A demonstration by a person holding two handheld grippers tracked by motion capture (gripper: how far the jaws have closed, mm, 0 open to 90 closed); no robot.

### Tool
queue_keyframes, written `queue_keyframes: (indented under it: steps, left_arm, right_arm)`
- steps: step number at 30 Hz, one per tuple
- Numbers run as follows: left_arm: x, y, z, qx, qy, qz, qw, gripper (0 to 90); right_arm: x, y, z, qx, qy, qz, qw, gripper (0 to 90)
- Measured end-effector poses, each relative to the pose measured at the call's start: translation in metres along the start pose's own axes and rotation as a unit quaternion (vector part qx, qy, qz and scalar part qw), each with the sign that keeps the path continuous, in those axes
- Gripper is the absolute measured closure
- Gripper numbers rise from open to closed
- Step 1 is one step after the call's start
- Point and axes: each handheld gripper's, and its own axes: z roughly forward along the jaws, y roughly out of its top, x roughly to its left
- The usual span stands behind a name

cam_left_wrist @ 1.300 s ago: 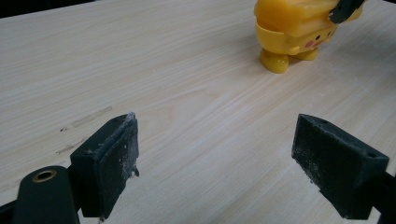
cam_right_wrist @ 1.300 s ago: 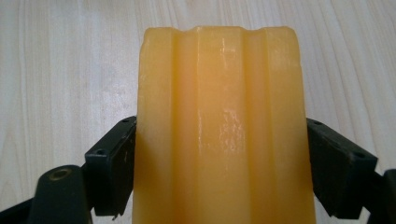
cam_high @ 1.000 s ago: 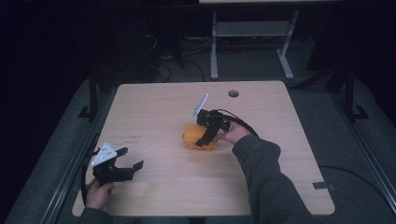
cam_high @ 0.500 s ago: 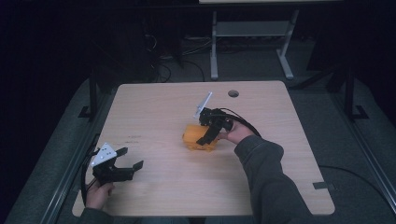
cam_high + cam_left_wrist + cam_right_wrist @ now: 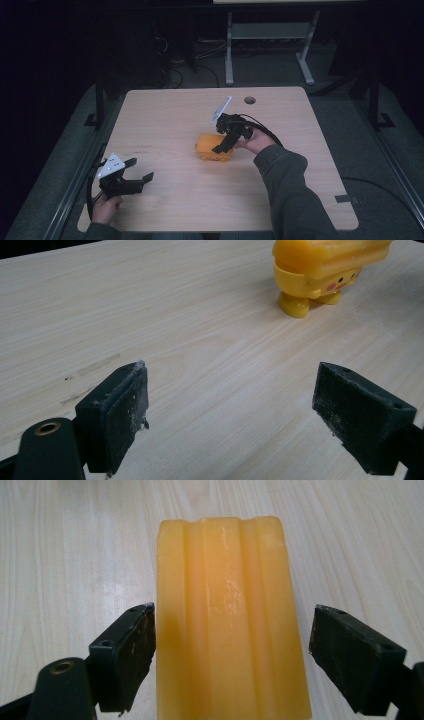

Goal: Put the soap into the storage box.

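Your right gripper (image 5: 223, 145) sits over the yellow toy (image 5: 212, 150) near the middle of the table (image 5: 165, 115), and in the right gripper view its jaws stand wide on either side of the toy's ribbed top (image 5: 227, 615) — the left pad looks almost against the plastic, the right one clearly off it, so nothing is held yet. If you close from here, I'd expect the near pad to meet the toy first and shove it sideways before the other arrives; centre yourself first. The top looks smooth and glossy, so a shallow pinch could slip off as you lift. The toy stands on small rounded feet (image 5: 295, 307), seen in the left gripper view, so a sideways push may tip it rather than slide it. Your left gripper (image 5: 134, 175) hovers wide and empty by the table's near left corner, well apart from the toy — too far to steady it if it topples
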Motion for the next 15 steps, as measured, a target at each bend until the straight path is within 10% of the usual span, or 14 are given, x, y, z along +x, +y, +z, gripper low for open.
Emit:
queue_keyframes:
  steps: [15]
  left_arm:
    - [-0.001, 0.000, 0.001, 0.001, -0.001, -0.003, 1.0000, 14.1]
  right_arm:
    - [0.000, -0.009, -0.021, -0.017, -0.019, 0.007, 0.9996, 21.3]
